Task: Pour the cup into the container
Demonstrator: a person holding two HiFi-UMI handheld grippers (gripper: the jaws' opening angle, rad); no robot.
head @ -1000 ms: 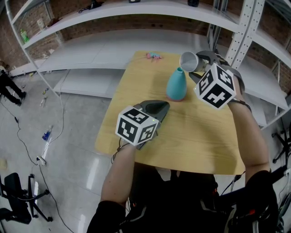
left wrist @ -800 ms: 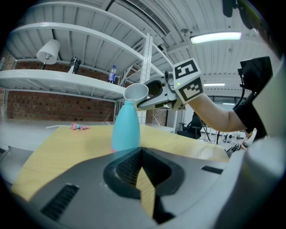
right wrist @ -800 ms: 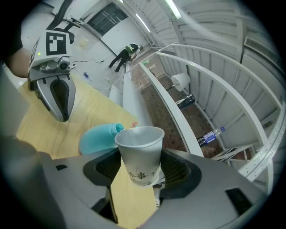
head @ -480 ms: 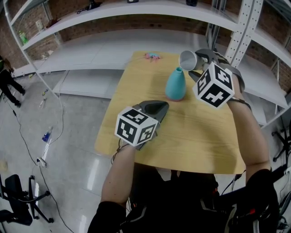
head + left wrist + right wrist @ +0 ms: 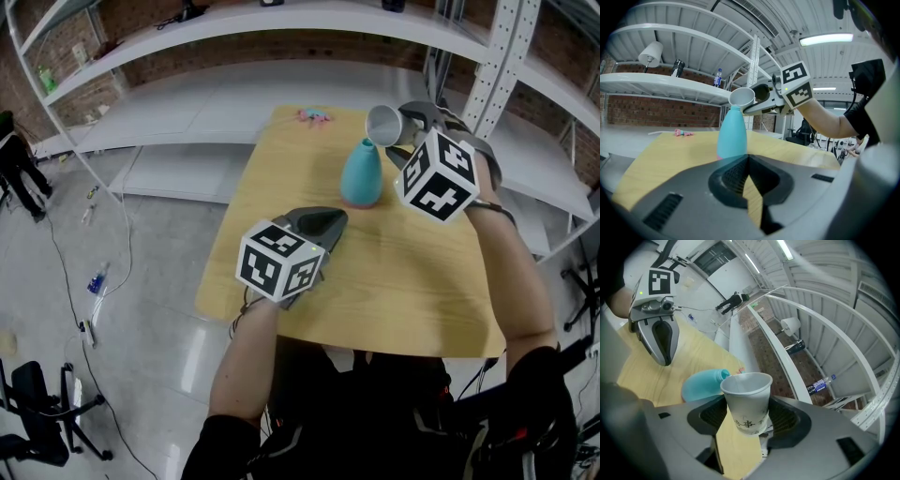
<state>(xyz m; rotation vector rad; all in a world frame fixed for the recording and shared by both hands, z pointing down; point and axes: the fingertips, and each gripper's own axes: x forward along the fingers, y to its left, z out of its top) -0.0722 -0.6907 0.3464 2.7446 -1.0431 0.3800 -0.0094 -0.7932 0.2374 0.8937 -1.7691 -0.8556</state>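
Wooden table (image 5: 412,281); small pink object (image 5: 316,116) at its far edge; white shelving (image 5: 187,103) behind; black chair (image 5: 28,394) on floor

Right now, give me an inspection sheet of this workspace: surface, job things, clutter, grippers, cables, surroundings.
Surface: wooden table, light, mostly bare.
Job's things: paper cup tipped on its side, mouth close to the neck of the teal container, which stands upright on the table.
Clutter: small pink item at the table's far edge.
Grippers: right gripper clamped on the cup; left gripper closed, holding nothing.
Cables: loose cable on the floor, left.
Surroundings: white shelving, brick wall, office chair.
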